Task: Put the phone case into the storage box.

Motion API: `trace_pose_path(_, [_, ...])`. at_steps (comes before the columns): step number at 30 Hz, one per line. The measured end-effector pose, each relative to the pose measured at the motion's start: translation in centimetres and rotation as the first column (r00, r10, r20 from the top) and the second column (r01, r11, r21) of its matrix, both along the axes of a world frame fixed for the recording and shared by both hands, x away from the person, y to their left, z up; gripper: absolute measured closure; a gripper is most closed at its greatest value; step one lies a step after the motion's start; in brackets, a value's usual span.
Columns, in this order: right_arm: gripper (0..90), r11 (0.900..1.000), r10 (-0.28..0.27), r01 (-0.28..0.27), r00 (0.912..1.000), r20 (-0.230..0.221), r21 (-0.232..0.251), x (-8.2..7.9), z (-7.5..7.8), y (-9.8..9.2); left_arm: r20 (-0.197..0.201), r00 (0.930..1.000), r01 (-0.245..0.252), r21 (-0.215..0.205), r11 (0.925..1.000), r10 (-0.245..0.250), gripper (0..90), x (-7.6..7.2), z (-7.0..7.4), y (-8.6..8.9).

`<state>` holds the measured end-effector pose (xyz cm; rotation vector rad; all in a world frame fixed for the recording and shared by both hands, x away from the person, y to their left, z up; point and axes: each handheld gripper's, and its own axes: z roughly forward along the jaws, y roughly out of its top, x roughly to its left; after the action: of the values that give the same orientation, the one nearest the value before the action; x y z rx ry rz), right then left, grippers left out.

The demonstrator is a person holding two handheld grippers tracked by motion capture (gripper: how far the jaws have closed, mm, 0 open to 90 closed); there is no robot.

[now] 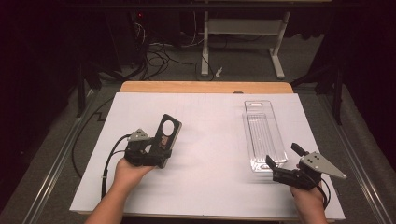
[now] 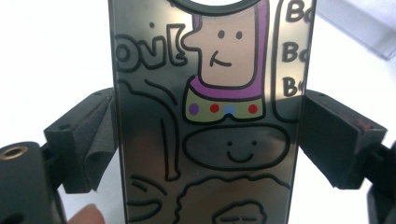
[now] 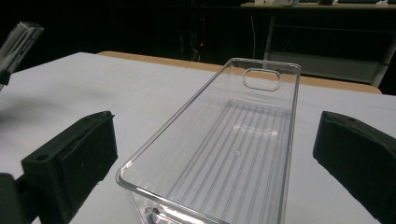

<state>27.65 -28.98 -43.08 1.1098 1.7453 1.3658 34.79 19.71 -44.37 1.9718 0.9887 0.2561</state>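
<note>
At the near edge of the white worktop, two forearms are seen coming in from the bottom of the high view, each hand carrying a gripper.

The left gripper is held over the left part of the worktop, and a dark, shiny card with a round hole near its top is gripped between its fingers. In the left gripper view the card is shown standing between the two black pads, which are pressed against its long edges; the fingers are therefore spread wide, but closed on the card. Cartoon drawings are printed on the card: a face in a purple hood, a collar with coloured dots, a smiling oval and some lettering. In the high view the card is seen raised off the worktop and tilted, with its holed end pointing up and away from the person.

The right gripper is held near the right front of the worktop. Its fingers are parted widely and nothing is held between them. Just beyond them a clear plastic tray is laid on the worktop, its long side running away from the person; its near end is placed close before the open fingers. A ribbed floor and a slot-shaped handle hole at the far end can be made out in the right gripper view.

Beyond the worktop's wooden far edge, cables and a white desk frame are seen on the dark floor.
</note>
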Motion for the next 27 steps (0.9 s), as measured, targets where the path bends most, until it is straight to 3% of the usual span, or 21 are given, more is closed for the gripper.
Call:
trace_pose_path(2, [0.2, 1.0, -0.003, 0.003, 1.0, -0.003, 0.001, 0.1, 0.0, 0.1, 0.011, 0.9999, -0.007, -0.026, 0.9996, 0.007, 13.2, -0.1, 0.1, 0.3])
trace_pose_path(7, [0.2, 1.0, -0.003, 0.003, 1.0, -0.009, -0.005, 0.3, -0.1, 0.3, 0.025, 0.9997, -0.002, -0.022, 0.9998, 0.003, 13.2, -0.1, 0.0, 0.4])
trace_pose_path(12, [0.2, 1.0, -0.008, 0.008, 1.0, -0.004, -0.013, 0.4, 0.3, 0.6, 0.038, 0.9993, 0.008, -0.045, 0.999, -0.006, 13.2, 0.0, 0.3, 0.7])
trace_pose_path(19, [0.2, 1.0, -0.01, 0.01, 0.9999, 0.007, -0.028, 0.8, 1.7, 1.3, 0.058, 0.998, 0.028, -0.077, 0.9967, -0.023, 13.2, -0.2, 0.5, 1.0])
trace_pose_path(27, [0.2, 0.999, -0.007, 0.008, 0.9994, 0.033, -0.032, 1.8, 3.7, 2.2, 0.068, 0.9976, 0.02, -0.068, 0.9975, -0.016, 13.1, -0.4, 0.8, 1.0])
